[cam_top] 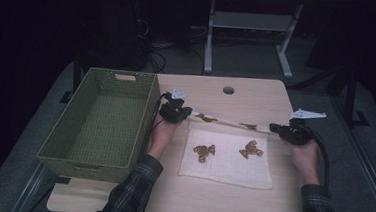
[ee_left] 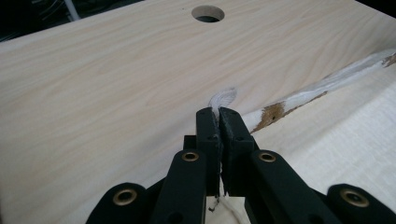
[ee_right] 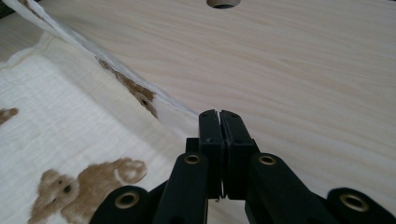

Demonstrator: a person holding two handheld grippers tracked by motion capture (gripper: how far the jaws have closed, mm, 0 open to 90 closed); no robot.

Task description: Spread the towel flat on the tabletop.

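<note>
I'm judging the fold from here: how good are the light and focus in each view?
High view: dim, dark around the table, yet the cloth and green basket read fine. Left gripper view: bright and even, the left hand-held gripper sharp on the cloth corner, the table hole softer. Right gripper view: evenly lit, the bear print slightly soft, no glare.

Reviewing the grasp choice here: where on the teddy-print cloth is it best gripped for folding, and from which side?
At its two far corners, one per gripper, coming in from the cloth's left and right ends. The cloth lies flat and limp, so only corners pinch cleanly. The left gripper and right gripper are each shut on one, with the far edge taut between them.
</note>
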